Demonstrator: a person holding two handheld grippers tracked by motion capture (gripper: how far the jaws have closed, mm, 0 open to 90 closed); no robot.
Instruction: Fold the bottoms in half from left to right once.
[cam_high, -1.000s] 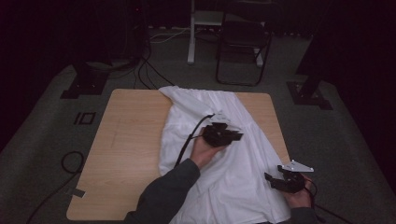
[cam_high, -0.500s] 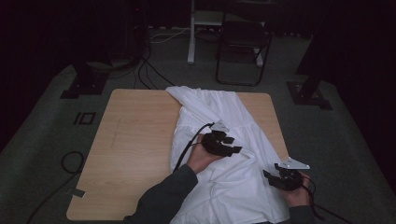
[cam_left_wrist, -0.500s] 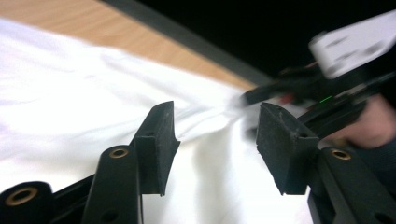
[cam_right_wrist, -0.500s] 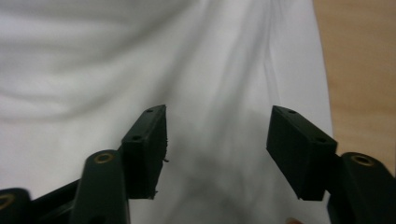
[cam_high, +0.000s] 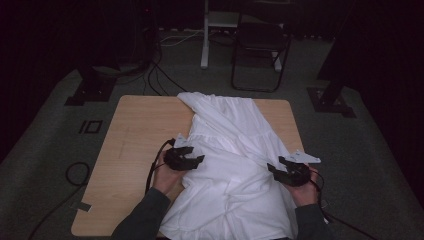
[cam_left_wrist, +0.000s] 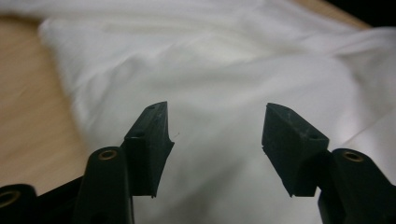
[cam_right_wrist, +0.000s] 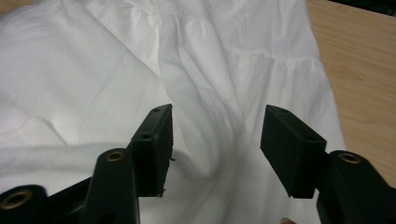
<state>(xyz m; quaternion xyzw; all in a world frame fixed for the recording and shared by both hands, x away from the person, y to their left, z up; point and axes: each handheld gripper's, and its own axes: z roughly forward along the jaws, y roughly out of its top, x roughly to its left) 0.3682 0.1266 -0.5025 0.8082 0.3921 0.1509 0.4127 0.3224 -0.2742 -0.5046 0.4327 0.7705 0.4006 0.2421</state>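
White cloth (cam_high: 235, 150) — a rumpled garment — lies spread down the right half of the wooden bench (cam_high: 135, 135), and both grippers hang over its near part. Ahead of and below the left gripper (cam_high: 192, 159) sits the garment's left edge, with bare wood just off to that gripper's left side; its jaws have just been opening and stand spread, nothing between them (cam_left_wrist: 215, 135). Across the cloth from it, the right gripper (cam_high: 280, 167) hovers at the garment's right edge, jaws having narrowed a little yet well apart and gripping nothing (cam_right_wrist: 215, 140) — a soft fold runs straight ahead under the gap, and a strip of wood shows past its right jaw.
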